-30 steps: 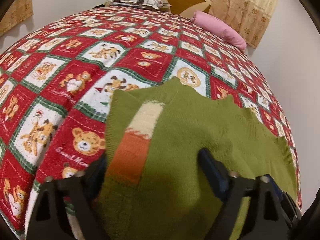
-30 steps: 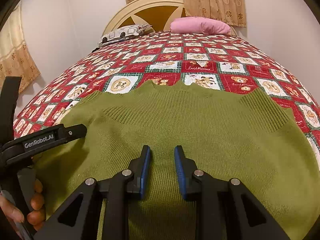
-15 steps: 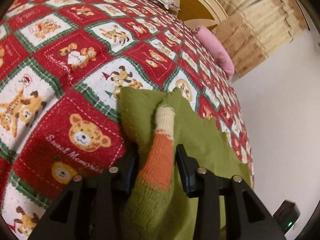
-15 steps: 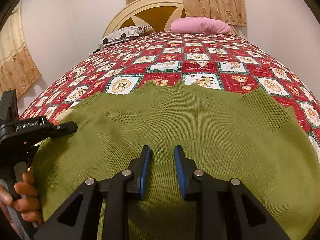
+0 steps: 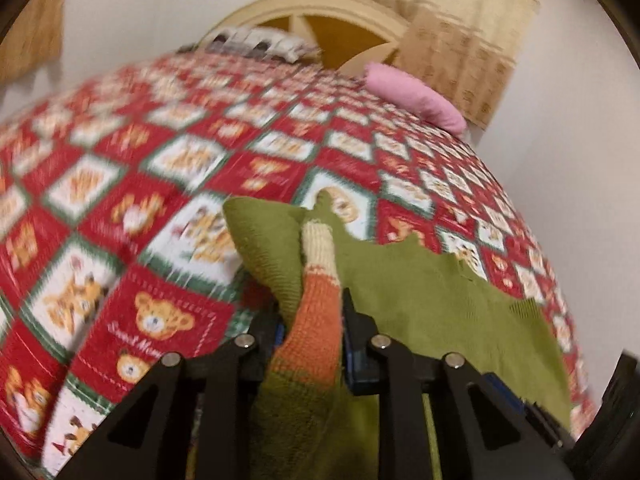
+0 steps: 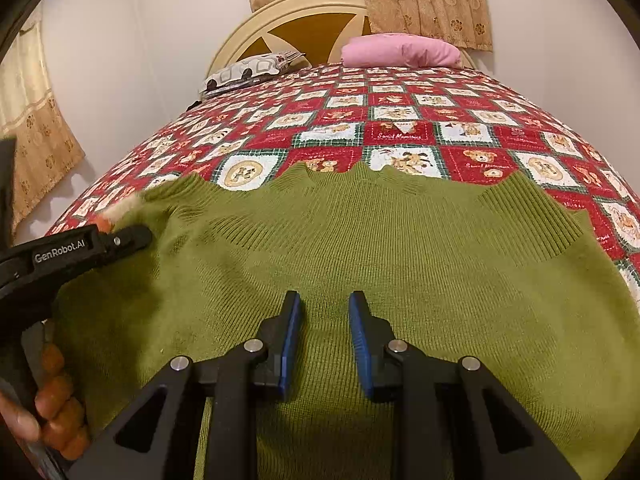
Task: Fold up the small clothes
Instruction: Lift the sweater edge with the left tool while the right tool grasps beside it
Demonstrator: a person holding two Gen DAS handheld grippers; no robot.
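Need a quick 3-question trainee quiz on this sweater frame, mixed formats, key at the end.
1. True or false: the left claw is shut on the orange and cream sleeve.
2. What lies under the right claw? A) pink pillow B) green sweater C) bare quilt
3. Fill in: the right claw grips ____.

Key: 1 true; 2 B; 3 nothing. Its pads stand apart over the flat knit on the quilt.

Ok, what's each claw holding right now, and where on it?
The left claw, whose jaws have just been closing, grips the green sweater by its orange-and-cream striped sleeve. The right claw holds nothing, jaws apart over the sweater's body.
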